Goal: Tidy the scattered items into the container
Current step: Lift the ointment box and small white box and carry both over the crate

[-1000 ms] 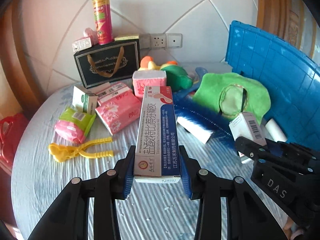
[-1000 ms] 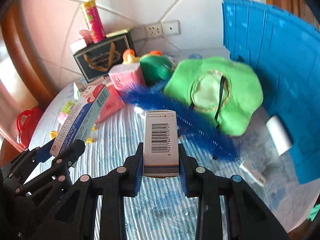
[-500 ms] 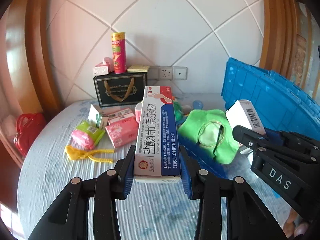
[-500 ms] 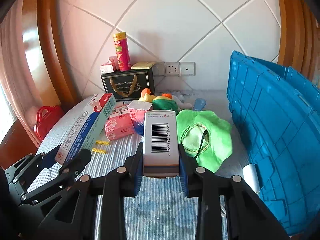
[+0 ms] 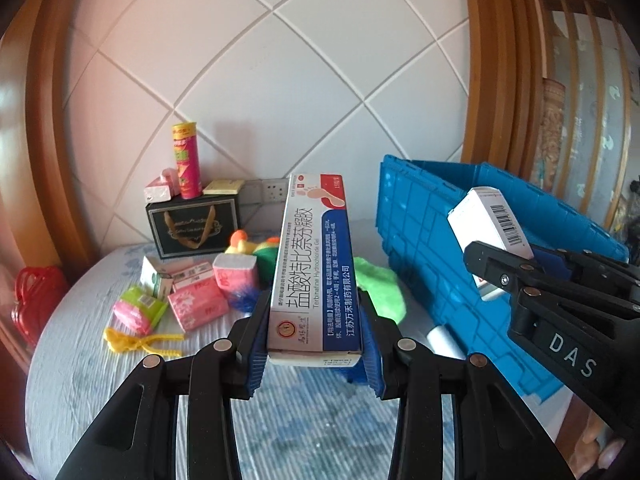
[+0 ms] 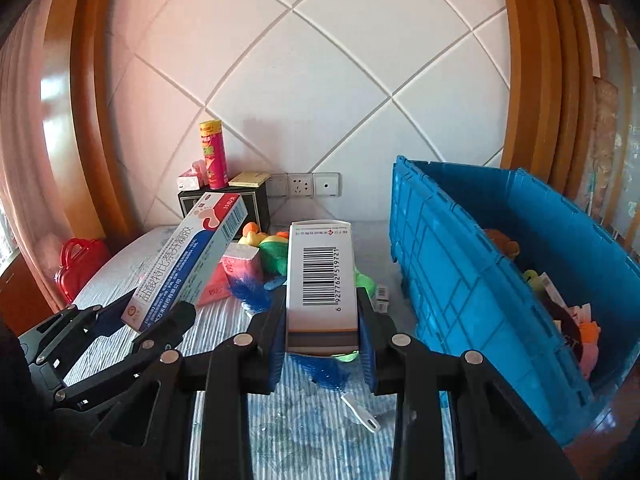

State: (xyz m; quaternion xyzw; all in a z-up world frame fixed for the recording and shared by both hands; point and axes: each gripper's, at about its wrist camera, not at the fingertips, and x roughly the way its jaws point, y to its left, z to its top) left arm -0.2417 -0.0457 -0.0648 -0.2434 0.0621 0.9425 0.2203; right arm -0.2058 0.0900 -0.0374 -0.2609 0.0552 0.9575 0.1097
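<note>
My left gripper (image 5: pixel 314 344) is shut on a long white-and-blue ointment box (image 5: pixel 314 272) and holds it high above the table. It also shows in the right wrist view (image 6: pixel 188 268). My right gripper (image 6: pixel 322 340) is shut on a small white barcode box (image 6: pixel 322 280), lifted beside the blue crate (image 6: pixel 480 280), which holds several items. In the left wrist view the barcode box (image 5: pixel 490 220) sits level with the crate's rim (image 5: pixel 440 168).
On the round table (image 5: pixel 100 380) lie pink tissue packs (image 5: pixel 196 304), a yellow clip (image 5: pixel 136 340), a green hat (image 5: pixel 380 292), a blue feather brush (image 6: pixel 252 292) and plush toys (image 6: pixel 268 248). A black gift bag (image 5: pixel 192 228) with a snack can (image 5: pixel 186 160) stands at the wall.
Both grippers have risen well above the table with their boxes held, and the view has pulled back. The right gripper now stands at the height of the crate's rim.
</note>
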